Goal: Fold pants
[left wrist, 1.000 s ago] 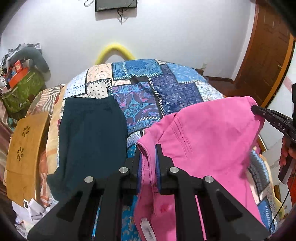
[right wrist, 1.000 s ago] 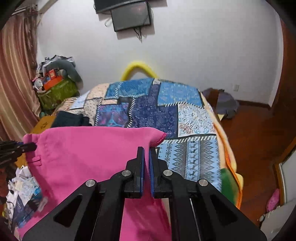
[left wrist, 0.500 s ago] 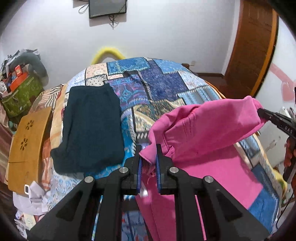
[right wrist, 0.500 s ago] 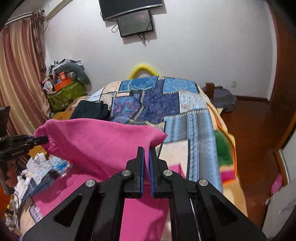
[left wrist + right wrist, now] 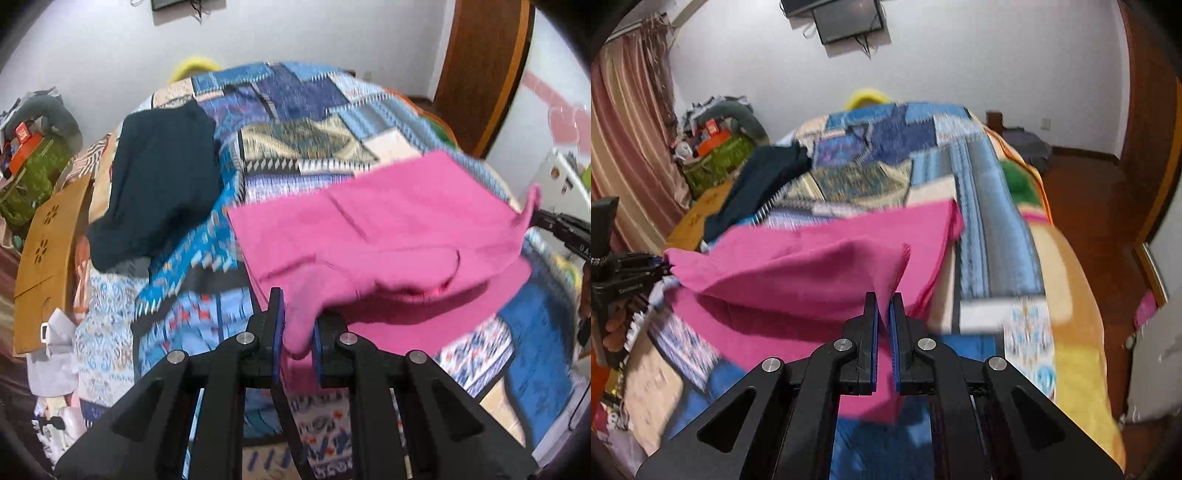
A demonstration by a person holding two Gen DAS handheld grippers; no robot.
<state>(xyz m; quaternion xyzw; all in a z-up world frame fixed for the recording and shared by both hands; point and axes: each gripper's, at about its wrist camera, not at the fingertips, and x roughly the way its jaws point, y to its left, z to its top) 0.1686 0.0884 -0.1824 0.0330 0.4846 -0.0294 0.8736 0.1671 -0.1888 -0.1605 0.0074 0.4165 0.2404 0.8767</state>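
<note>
Pants: bright pink soft-cotton pants (image 5: 388, 229) now spread over the patchwork blue quilt (image 5: 295, 110), far half lying flat where a second ago the whole cloth hung upright in the air.
Near edge: lifted off the quilt, sagging in a shallow pocket between the two grips.
Left gripper (image 5: 297, 325): black two-finger tool nearly shut, blue pads pinching a bunched pink corner at the quilt's near left.
Right gripper (image 5: 884, 317): clamped tight on a thin pink edge at the quilt's near right.
Change: both tools lower and farther over the quilt than half a second back, carrying the held edge across the lower layer.
Meaning: first fold looks almost laid; release seems to remain, then smoothing.
Dark pants: folded navy cloth (image 5: 159, 181) on the quilt's far left, well apart from the pink.
Wooden board (image 5: 48, 251): tan cut-out panel beside the quilt's left edge.
Risk: sagging middle may wrinkle if dropped unevenly.
</note>
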